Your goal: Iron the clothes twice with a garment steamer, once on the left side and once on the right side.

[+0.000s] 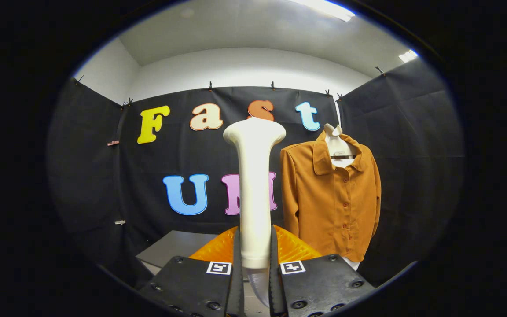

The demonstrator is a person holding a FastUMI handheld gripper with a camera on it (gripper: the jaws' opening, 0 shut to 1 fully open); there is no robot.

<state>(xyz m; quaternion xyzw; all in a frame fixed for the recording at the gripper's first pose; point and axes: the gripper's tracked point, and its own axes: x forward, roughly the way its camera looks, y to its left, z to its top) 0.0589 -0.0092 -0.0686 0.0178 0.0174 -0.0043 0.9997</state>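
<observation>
A white garment steamer stands upright between my fingers, its flared head at the top and its handle clamped low down. My gripper is shut on that handle. Beyond the fingers and to the right of the steamer hangs an orange-brown buttoned shirt on a white hanger against the booth's black wall. The shirt faces me, collar open, sleeves hanging down. The steamer head is apart from the shirt, level with its collar and left of its left sleeve.
A grey table top lies below and left of the fingers. An orange ribbed object sits just behind the steamer's handle, partly hidden by it. Black cloth walls close the booth on three sides.
</observation>
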